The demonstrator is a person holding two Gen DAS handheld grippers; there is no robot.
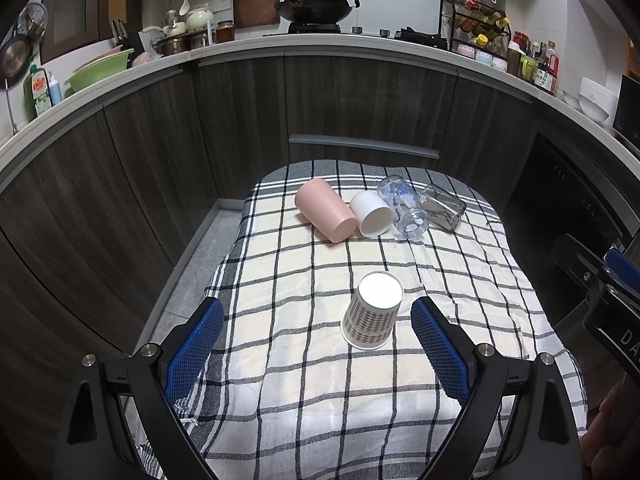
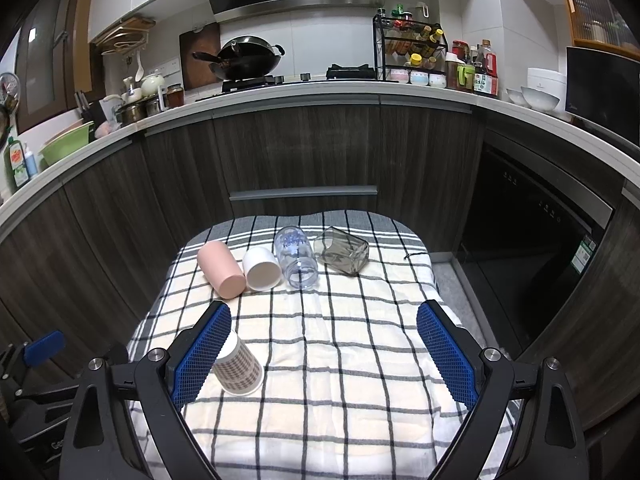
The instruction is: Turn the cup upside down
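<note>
A checked paper cup (image 1: 373,310) stands upside down on the checked cloth (image 1: 304,392), its white base up. My left gripper (image 1: 318,316) is open and empty, its blue pads either side of the cup and a little short of it. In the right wrist view the same cup (image 2: 239,365) stands partly behind the left pad. My right gripper (image 2: 324,322) is open and empty above the cloth (image 2: 340,380). A pink cup (image 1: 325,209), a white cup (image 1: 371,213), a clear bottle (image 1: 403,205) and a grey glass (image 1: 442,207) lie on their sides at the far end.
Dark wood cabinets (image 1: 240,120) and a white counter (image 1: 320,46) curve behind the table, with a wok (image 1: 316,2) and a spice rack (image 1: 476,26). A dark oven front (image 2: 532,248) is to the right. The right gripper's body (image 1: 600,280) shows at the left view's right edge.
</note>
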